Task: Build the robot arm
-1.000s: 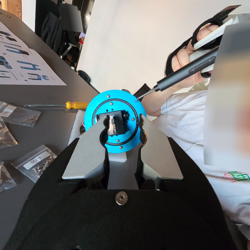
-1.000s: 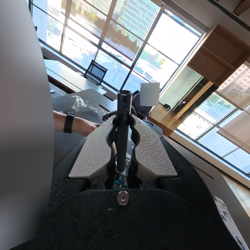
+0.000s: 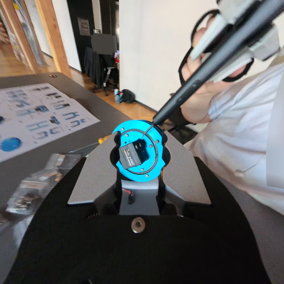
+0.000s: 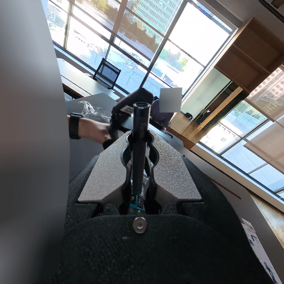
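My left gripper (image 3: 140,135) is shut on a blue round disc (image 3: 155,173) that carries a black servo (image 3: 132,155) in its middle, with several small screws around its rings. A thin red and black wire (image 3: 128,192) hangs below the disc. My right gripper (image 4: 140,133) is shut on a dark pen-shaped electric screwdriver (image 4: 139,150), held upright between its fingers. In the left wrist view the screwdriver (image 3: 199,86) slants down from the upper right. Its thin bit touches the disc's inner ring just above the servo. The disc shows as a blue sliver (image 4: 135,206) low between the right fingers.
A grey table (image 3: 86,98) holds a printed instruction sheet (image 3: 38,116), several clear bags of small screws (image 3: 38,181) and a yellow-handled screwdriver (image 3: 102,140). A person's white sleeve (image 3: 230,138) is close on the right. A hand with a black watch (image 4: 86,127) holds the left gripper. There is about 11 cm between the tips of the two grippers.
The left gripper has lifted and turned with the disc, so the servo now sits tilted. The screwdriver bit has moved from the disc's outer rim to the inner ring beside the servo.
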`<state>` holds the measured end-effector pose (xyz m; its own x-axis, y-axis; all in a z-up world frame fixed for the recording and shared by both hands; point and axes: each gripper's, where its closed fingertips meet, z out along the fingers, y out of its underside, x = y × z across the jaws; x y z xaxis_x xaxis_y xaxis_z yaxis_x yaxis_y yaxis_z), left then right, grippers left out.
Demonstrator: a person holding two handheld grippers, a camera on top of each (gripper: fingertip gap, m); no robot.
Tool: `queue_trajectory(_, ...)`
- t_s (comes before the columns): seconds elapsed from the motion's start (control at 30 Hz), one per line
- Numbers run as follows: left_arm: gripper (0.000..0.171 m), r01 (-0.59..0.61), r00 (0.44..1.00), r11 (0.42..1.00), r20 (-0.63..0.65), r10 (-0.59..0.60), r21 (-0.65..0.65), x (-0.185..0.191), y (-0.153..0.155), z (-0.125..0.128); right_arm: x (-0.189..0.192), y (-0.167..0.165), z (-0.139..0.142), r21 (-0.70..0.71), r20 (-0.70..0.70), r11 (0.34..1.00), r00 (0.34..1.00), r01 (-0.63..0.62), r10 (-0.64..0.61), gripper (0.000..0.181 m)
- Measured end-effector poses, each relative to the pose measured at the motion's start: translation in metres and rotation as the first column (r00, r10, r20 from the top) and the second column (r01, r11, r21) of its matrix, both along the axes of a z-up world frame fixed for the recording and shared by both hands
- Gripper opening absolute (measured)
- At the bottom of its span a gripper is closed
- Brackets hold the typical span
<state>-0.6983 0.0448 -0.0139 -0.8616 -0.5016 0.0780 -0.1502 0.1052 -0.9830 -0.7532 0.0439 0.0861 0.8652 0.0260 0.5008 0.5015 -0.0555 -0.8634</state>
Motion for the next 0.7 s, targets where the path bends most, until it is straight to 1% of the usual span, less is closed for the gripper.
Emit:
queue_trajectory(0.03,0.050,-0.025,0.997,0.998,0.068,0.021,0.062,-0.004,0.000,0.004,0.000,-0.001,0.001,0.002,-0.005,1.000,1.000,-0.002,0.002,0.016)
queue_trajectory(0.1,0.045,-0.089,0.976,0.984,0.213,0.055,0.155,-0.010,-0.003,0.012,0.003,-0.002,0.004,0.010,-0.014,1.000,1.000,-0.003,0.003,0.016)
queue_trajectory(0.13,0.042,-0.106,0.965,0.977,0.255,0.056,0.188,-0.013,-0.006,0.014,0.004,-0.003,0.005,0.014,-0.021,1.000,1.000,-0.005,0.005,0.016)
queue_trajectory(0.23,0.043,-0.097,0.963,0.969,0.267,0.034,0.226,-0.016,-0.022,0.019,0.006,-0.004,0.007,0.019,-0.054,1.000,0.998,-0.021,0.022,0.016)
queue_trajectory(0.33,0.035,-0.092,0.953,0.976,0.302,0.029,0.196,-0.017,-0.038,0.030,0.008,-0.004,0.007,0.023,-0.064,0.999,0.998,-0.025,0.026,0.016)
queue_trajectory(0.37,0.032,-0.102,0.950,0.973,0.310,0.034,0.206,-0.016,-0.041,0.030,0.008,-0.004,0.007,0.025,-0.063,0.999,0.998,-0.025,0.027,0.016)
queue_trajectory(0.43,0.025,-0.156,0.935,0.959,0.349,0.066,0.237,-0.011,-0.043,0.030,0.007,-0.004,0.006,0.026,-0.064,0.999,0.997,-0.029,0.031,0.016)
queue_trajectory(0.47,0.017,-0.170,0.928,0.956,0.366,0.073,0.240,-0.010,-0.043,0.030,0.007,-0.004,0.006,0.025,-0.065,0.999,0.997,-0.031,0.033,0.016)
queue_trajectory(0.5,0.014,-0.176,0.924,0.955,0.375,0.077,0.238,-0.010,-0.044,0.031,0.007,-0.004,0.006,0.027,-0.062,0.999,0.998,-0.030,0.032,0.016)
queue_trajectory(0.7,0.015,-0.151,0.932,0.962,0.356,0.062,0.228,-0.011,-0.042,0.026,0.008,0.000,0.002,0.014,-0.058,0.999,0.998,-0.035,0.036,0.016)
